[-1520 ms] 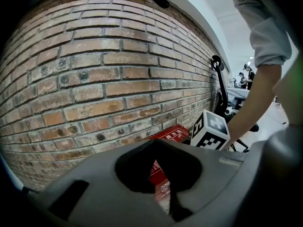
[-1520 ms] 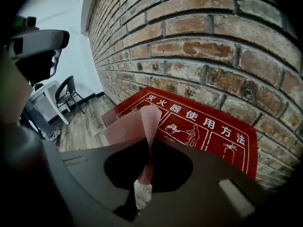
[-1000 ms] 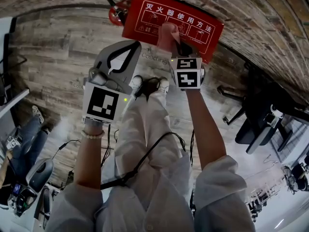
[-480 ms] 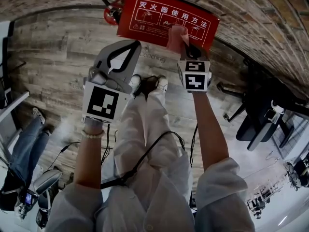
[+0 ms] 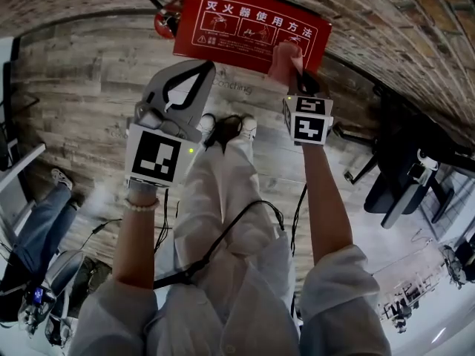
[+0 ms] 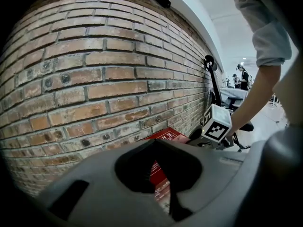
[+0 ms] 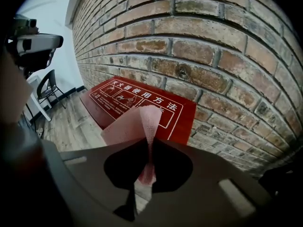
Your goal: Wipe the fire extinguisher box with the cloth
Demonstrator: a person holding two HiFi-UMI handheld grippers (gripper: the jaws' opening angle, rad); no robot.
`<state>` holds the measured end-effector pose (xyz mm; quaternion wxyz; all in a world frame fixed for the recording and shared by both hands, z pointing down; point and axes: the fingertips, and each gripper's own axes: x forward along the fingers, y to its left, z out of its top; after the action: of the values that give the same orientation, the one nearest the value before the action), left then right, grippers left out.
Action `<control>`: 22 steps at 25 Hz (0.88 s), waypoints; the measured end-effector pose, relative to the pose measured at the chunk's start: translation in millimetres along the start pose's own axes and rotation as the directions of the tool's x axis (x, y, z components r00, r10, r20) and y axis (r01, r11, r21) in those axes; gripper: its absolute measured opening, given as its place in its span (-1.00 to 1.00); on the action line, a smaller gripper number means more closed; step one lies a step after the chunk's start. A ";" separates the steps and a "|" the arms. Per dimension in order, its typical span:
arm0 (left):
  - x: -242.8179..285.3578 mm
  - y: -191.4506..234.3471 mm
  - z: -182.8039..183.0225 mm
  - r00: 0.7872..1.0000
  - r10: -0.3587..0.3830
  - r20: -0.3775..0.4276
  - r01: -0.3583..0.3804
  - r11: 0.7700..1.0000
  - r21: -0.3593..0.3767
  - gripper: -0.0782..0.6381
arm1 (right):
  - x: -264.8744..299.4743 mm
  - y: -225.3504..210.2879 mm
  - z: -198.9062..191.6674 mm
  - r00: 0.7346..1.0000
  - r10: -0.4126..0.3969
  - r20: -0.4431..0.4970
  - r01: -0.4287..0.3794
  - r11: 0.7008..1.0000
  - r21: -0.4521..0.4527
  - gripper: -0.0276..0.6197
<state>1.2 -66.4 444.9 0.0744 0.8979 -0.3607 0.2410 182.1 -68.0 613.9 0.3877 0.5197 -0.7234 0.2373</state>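
Cloth point(image 5: 284, 56) at box point(image 5: 237, 22); brick wall point(image 5: 393, 21) behind, chair point(image 5: 401, 188) right.

Soft, even indoor light; strong fisheye bending, dark vignetted corners, nearest foreground parts blurred.

Brick wall point(image 5: 386, 13); wood floor point(image 5: 74, 73); black chair point(image 5: 401, 180).

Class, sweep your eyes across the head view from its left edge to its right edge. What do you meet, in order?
bystander in jeans → left hand-held gripper → right hand-held gripper, pinching the cloth → black chair
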 end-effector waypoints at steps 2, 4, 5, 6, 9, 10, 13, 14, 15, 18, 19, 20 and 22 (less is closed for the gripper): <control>0.7 -2.5 0.1 1.000 -0.003 -0.001 0.003 1.000 0.002 -0.79 | -2.1 -6.3 -3.9 1.000 -0.010 -0.005 0.010 1.000 0.001 -0.85; 1.3 -4.9 0.1 1.000 -0.006 -0.001 0.006 1.000 0.004 -0.79 | -3.8 -13.3 -7.9 1.000 -0.023 -0.010 0.023 1.000 0.003 -0.85; 1.6 -6.0 0.2 1.000 -0.008 0.000 0.008 1.000 0.006 -0.79 | -4.8 -17.5 -10.3 0.999 -0.031 -0.014 0.031 0.999 0.006 -0.85; 1.9 -6.9 0.4 1.000 -0.010 0.002 0.010 1.000 0.007 -0.79 | -5.9 -22.1 -12.9 0.999 -0.041 -0.019 0.041 0.999 0.011 -0.85; 1.8 -7.4 0.4 1.000 -0.010 0.004 0.010 1.000 0.005 -0.79 | -9.1 -36.3 -21.3 0.997 -0.069 -0.032 0.070 0.997 0.036 -0.85; 1.6 -7.1 0.2 1.000 -0.008 0.003 0.008 1.000 0.004 -0.79 | -10.1 -40.4 -23.7 0.996 -0.076 -0.035 0.078 0.996 0.043 -0.85; 1.2 -6.8 0.0 1.000 -0.006 -0.003 0.006 1.000 0.005 -0.79 | -12.3 -48.4 -28.4 0.995 -0.090 -0.040 0.092 0.995 0.044 -0.85; 1.5 -7.1 -0.1 1.000 -0.007 -0.005 0.007 1.000 0.007 -0.79 | -12.6 -49.8 -29.2 0.995 -0.092 -0.042 0.094 0.995 0.043 -0.85; 1.7 -7.5 -0.3 1.000 -0.008 -0.006 0.008 1.000 0.009 -0.79 | -12.7 -50.7 -29.9 0.995 -0.093 -0.044 0.095 0.995 0.043 -0.85; 2.3 -9.6 -1.3 1.000 -0.010 -0.008 0.010 1.000 0.009 -0.79 | -11.9 -51.4 -32.3 0.995 -0.092 -0.047 0.094 0.994 0.047 -0.85; 2.6 -10.3 -1.2 1.000 -0.010 -0.007 0.010 1.000 0.009 -0.79 | -11.5 -51.7 -32.7 0.995 -0.092 -0.046 0.094 0.994 0.050 -0.85; 2.8 -10.9 -0.8 1.000 -0.010 -0.006 0.011 1.000 0.009 -0.79 | -11.3 -52.1 -32.7 0.995 -0.091 -0.045 0.094 0.994 0.054 -0.85; 2.8 -12.6 0.3 1.000 -0.015 -0.006 0.015 1.000 0.014 -0.79 | -12.1 -52.4 -31.4 0.995 -0.092 -0.037 0.094 0.994 0.059 -0.85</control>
<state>11.7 -59.1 446.6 0.0708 0.9004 -0.3521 0.2456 242.9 -55.9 619.5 0.3948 0.5601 -0.6841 0.2498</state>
